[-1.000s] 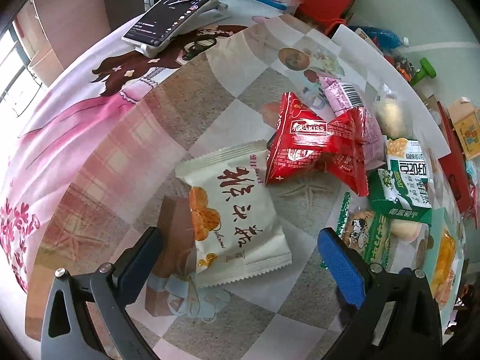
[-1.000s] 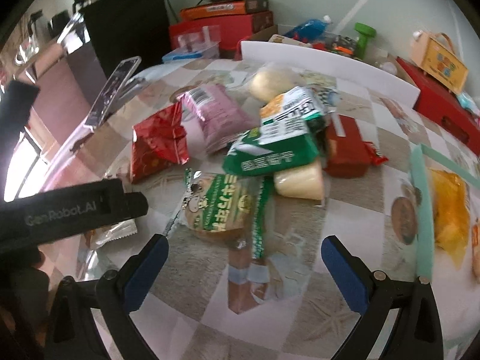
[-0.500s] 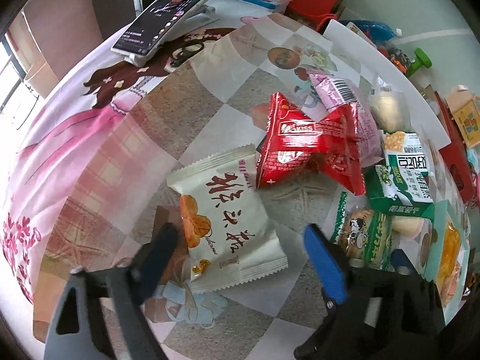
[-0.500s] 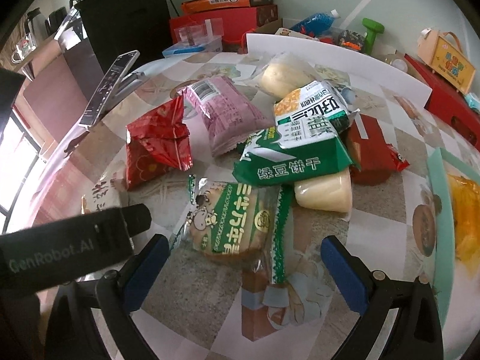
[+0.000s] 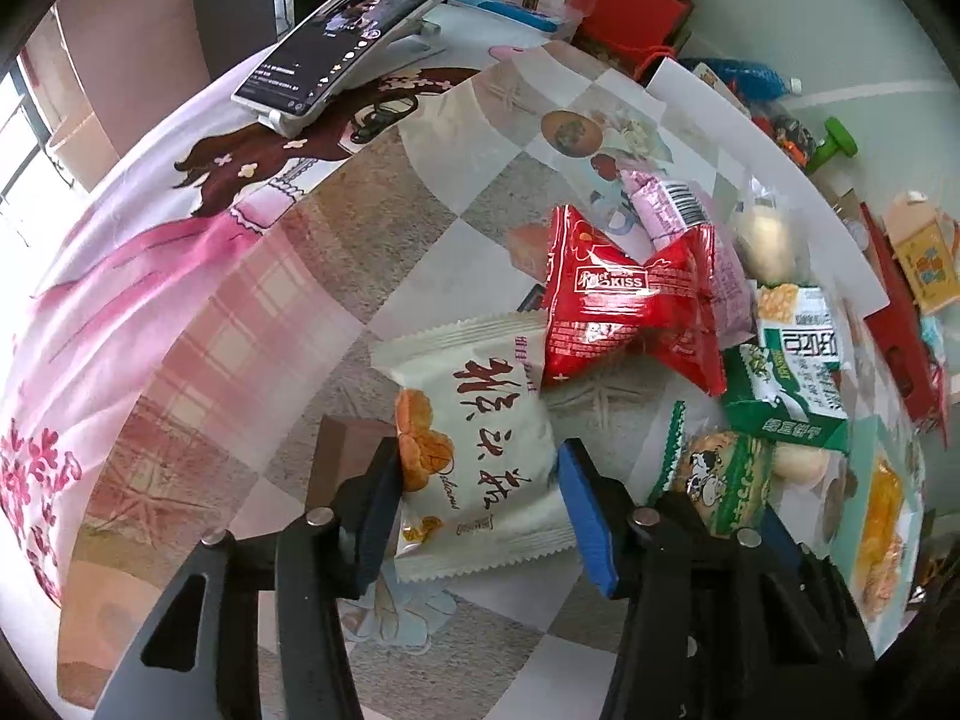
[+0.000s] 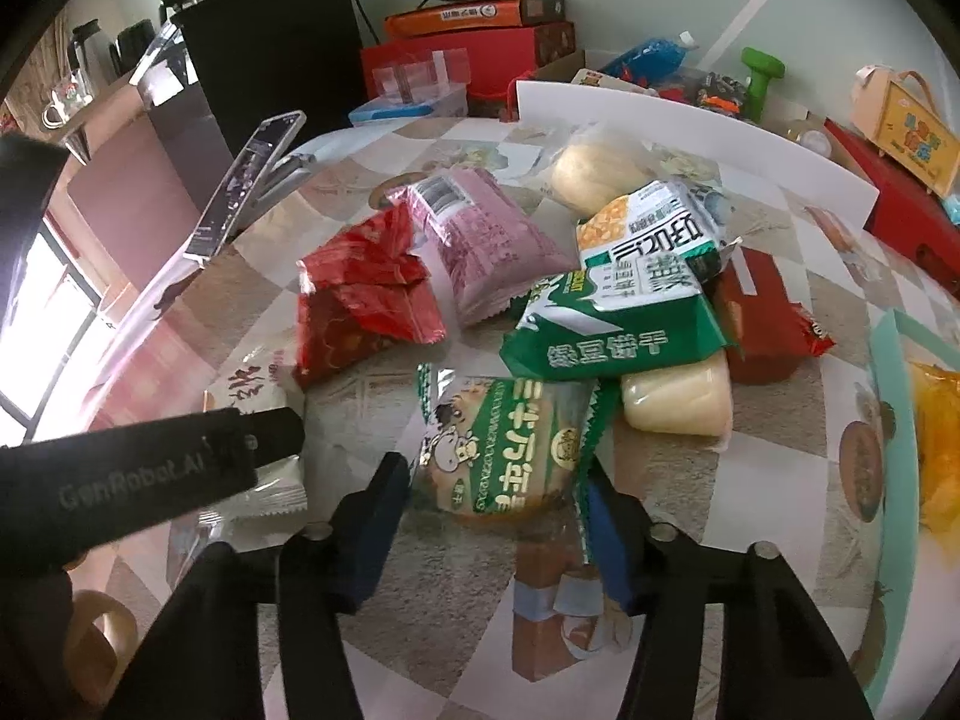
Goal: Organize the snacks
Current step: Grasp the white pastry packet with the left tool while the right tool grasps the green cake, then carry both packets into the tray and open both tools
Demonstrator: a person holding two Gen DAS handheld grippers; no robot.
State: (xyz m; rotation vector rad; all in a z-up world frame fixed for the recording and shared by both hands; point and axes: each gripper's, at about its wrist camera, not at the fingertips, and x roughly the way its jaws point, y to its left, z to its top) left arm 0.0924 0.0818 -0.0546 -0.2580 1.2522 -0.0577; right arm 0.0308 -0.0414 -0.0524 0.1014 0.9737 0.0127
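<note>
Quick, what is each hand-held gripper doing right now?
Left hand-held gripper: shut on cream pastry packet.
Right hand-held gripper: shut on green cow-print bun packet.

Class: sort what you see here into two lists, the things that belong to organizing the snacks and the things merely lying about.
Part of the job:
white snack packet
green cow-print packet
red packet
pink packet
green-and-white biscuit pack
left gripper
right gripper

Lying about:
phone on a stand
green dumbbell
red boxes
</note>
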